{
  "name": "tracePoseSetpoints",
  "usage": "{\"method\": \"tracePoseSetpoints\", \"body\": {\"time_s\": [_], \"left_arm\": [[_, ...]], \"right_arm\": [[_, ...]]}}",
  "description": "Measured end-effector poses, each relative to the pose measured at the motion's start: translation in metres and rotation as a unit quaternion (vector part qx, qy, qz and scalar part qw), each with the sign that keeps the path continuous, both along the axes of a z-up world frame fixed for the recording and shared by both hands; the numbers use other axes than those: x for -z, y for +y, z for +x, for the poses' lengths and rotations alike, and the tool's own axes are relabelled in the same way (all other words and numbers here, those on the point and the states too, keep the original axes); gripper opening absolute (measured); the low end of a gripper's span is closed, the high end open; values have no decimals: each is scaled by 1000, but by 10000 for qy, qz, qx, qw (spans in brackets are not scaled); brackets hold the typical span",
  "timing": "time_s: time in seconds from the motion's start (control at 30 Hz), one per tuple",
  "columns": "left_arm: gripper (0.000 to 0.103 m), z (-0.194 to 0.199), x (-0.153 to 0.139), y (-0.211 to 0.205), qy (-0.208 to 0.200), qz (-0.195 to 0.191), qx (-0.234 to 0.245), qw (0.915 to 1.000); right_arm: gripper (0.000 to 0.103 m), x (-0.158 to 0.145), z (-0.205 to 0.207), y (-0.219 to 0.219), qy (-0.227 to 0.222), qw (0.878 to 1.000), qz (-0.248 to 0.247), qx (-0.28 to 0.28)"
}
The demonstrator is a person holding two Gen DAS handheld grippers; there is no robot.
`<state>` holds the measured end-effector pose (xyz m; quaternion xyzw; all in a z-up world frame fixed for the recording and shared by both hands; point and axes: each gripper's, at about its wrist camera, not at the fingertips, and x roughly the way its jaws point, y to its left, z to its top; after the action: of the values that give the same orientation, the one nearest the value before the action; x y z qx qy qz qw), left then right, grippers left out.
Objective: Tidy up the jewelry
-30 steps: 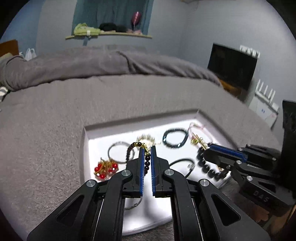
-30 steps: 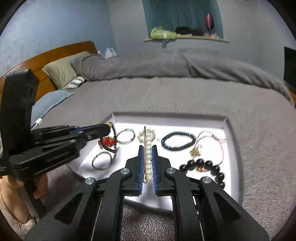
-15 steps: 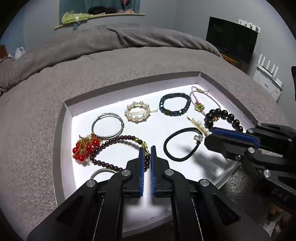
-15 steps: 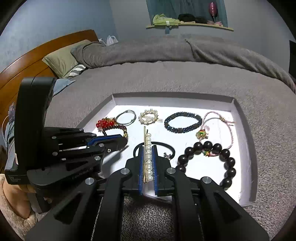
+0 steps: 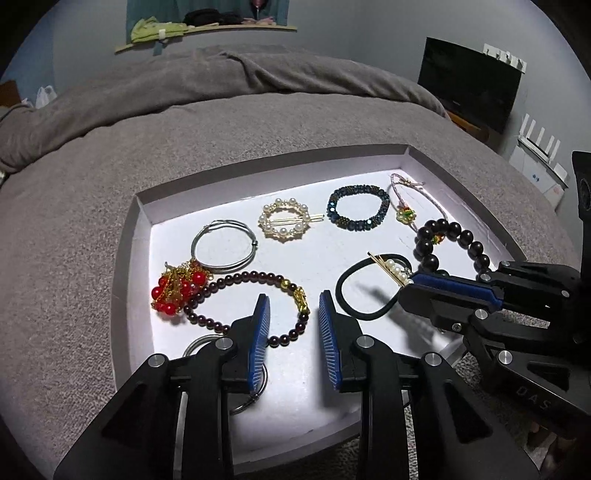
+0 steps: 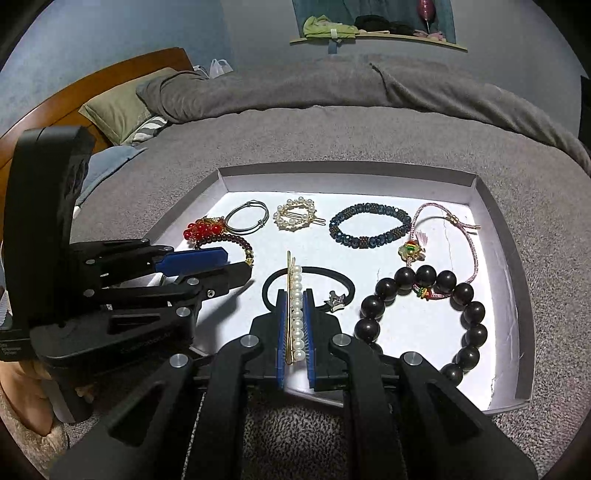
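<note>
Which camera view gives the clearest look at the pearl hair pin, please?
The right wrist view: the pearl hair pin runs lengthwise between the right hand-held gripper fingers, showing its gold bar and pearl row. The left wrist view catches only its tip poking past that gripper.

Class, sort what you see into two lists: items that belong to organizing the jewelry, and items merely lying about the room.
Job: white tray, pearl hair clip in right claw, garnet bracelet, black bead bracelet, hair tie, open left claw.

Lying about: pillow, television, shelf clothes.
</note>
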<state>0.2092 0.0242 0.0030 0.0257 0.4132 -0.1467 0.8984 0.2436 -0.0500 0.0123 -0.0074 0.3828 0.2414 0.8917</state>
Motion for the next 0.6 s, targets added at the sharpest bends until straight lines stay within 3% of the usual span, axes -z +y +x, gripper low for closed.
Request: {"method": "tracePoseSetpoints", "body": {"time_s": [0.23, 0.3, 0.37, 0.6], "left_arm": [[30, 1, 0, 1, 1, -23, -37, 10000], [30, 2, 0, 1, 4, -18, -58, 10000], [30, 1, -1, 2, -4, -29, -61, 10000], [30, -3, -6, 4, -106, -44, -73, 9999]], "right_arm": [[10, 0, 0, -1, 6, 10000, 5, 26], [16, 0, 0, -2, 15, 10000, 15, 55], [33, -1, 0, -4, 17, 10000, 25, 94], [33, -16, -11, -14, -313, 9992, 19, 266]]}}
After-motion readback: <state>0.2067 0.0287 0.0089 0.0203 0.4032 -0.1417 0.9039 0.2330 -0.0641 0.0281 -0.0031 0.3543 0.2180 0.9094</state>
